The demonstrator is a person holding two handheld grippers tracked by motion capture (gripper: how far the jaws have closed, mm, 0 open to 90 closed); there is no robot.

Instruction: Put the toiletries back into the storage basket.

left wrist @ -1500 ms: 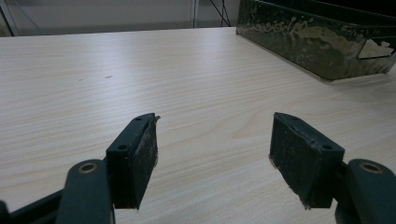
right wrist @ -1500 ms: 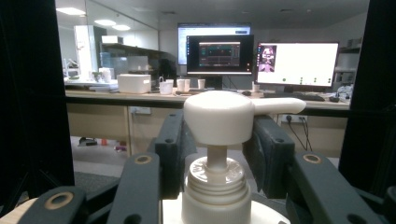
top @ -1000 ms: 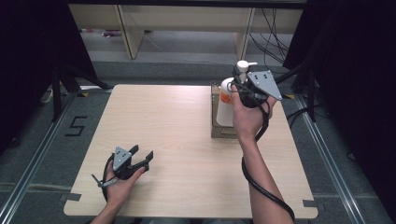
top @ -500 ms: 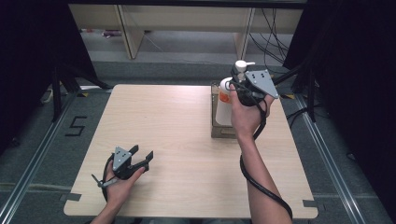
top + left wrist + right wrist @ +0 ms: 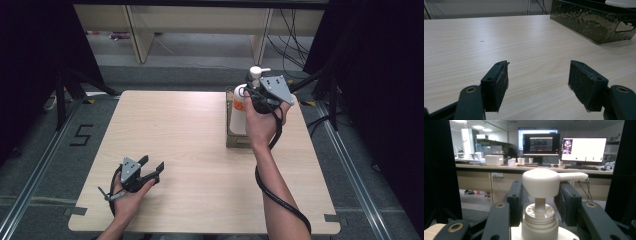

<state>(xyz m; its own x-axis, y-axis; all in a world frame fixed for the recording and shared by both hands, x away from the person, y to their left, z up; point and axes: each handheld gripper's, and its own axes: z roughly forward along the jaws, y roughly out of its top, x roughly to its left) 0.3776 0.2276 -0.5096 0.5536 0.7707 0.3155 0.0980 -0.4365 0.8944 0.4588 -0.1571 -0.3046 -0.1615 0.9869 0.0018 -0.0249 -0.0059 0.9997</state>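
Your right gripper (image 5: 252, 97) has its jaws closed on the neck of the white pump bottle (image 5: 239, 112), just under the pump head (image 5: 541, 182), and the bottle stands upright in the dark metal tray (image 5: 235, 140) at the far right of the table (image 5: 200, 165). From the high view you cannot tell whether the bottle's base rests on the tray floor or hangs just above it. The grip is high and narrow, on a round collar, so the main risk is that the heavy body swings or turns below your jaws once it is free of the tray wall; a quick sideways move would cause it. If you lift at a slant, the base could catch the tray rim and drag the tray across the table. Watch the spout too: pressure on the pump head from above could push out some of the contents. Your left gripper (image 5: 145, 172) rests on the near left of the table, jaws wide apart with nothing between them, well apart from the tray, so it cannot steady either one quickly.
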